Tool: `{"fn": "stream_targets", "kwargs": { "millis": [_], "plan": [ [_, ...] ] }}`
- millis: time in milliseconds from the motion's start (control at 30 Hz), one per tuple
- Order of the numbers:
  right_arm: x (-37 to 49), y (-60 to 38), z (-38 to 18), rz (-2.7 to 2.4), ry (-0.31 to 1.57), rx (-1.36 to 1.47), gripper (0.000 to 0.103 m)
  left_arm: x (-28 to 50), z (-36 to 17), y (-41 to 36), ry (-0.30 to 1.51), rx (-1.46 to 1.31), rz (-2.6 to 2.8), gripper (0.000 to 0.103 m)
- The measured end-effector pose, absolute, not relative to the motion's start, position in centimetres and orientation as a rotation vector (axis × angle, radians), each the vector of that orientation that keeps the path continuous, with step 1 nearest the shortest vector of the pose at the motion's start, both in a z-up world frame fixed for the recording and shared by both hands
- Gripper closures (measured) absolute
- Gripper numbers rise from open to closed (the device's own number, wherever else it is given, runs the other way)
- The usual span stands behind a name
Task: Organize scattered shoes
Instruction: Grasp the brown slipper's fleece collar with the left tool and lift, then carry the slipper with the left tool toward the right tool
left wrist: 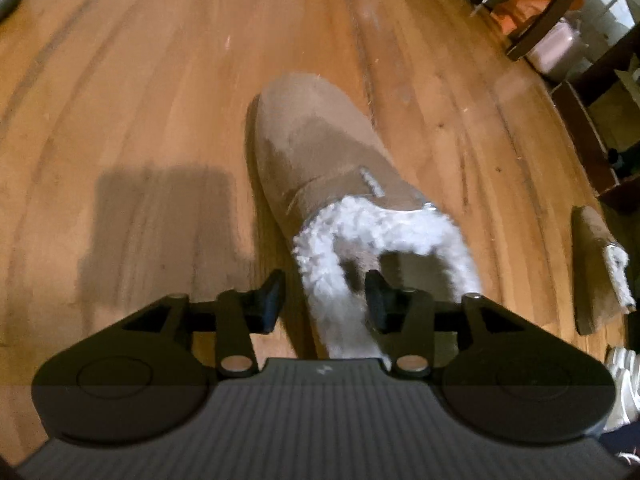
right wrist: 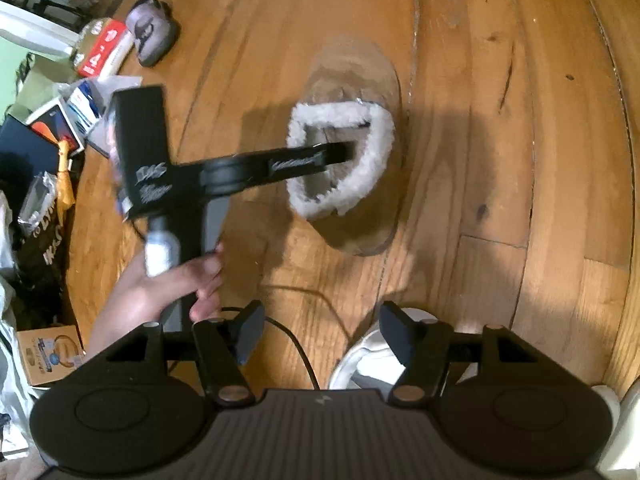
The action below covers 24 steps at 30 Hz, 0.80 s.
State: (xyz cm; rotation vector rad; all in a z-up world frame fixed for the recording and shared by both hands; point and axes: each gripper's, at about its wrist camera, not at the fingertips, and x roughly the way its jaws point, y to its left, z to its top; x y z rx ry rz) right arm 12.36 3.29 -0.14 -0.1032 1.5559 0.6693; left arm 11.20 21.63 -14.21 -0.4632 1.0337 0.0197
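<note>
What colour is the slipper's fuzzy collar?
White, on the tan slipper; its fuzzy collar shows best in the left wrist view.

Left gripper fingers slightly parted; right gripper — fingers wide.

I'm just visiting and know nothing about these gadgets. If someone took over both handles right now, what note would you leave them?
Left gripper: jaws open, straddling the fleece rim of the tan slipper, not pinching it.
Right gripper: jaws open, above a white shoe, holding nothing.
Second tan slipper lies apart, off to the right; two grey slippers sit near the clutter by the wall.
Done: no tan pair set together yet.
Left: bring the tan slippers side by side, then tidy the other shoes.
</note>
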Motion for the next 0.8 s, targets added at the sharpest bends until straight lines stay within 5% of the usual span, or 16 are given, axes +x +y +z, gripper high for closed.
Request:
{"fn": "stream_targets", "kwargs": {
  "millis": [100, 533, 800],
  "plan": [
    [13.4, 3.2, -0.1, 0.656, 1.559, -0.081, 0.038, 9.8, -13.8, 21.6, 0.976, -0.481, 0.036, 0.094],
    [13.4, -0.4, 1.0, 0.624, 1.627, 0.092, 0.037, 0.0, -9.3, 22.9, 0.956, -0.429, 0.055, 0.094],
    [8.6, 2.2, 2.9, 0.803, 1.554, -0.184, 0.037, -7.6, -8.6, 22.5, 1.053, -0.464, -0.009, 0.094]
  ]
}}
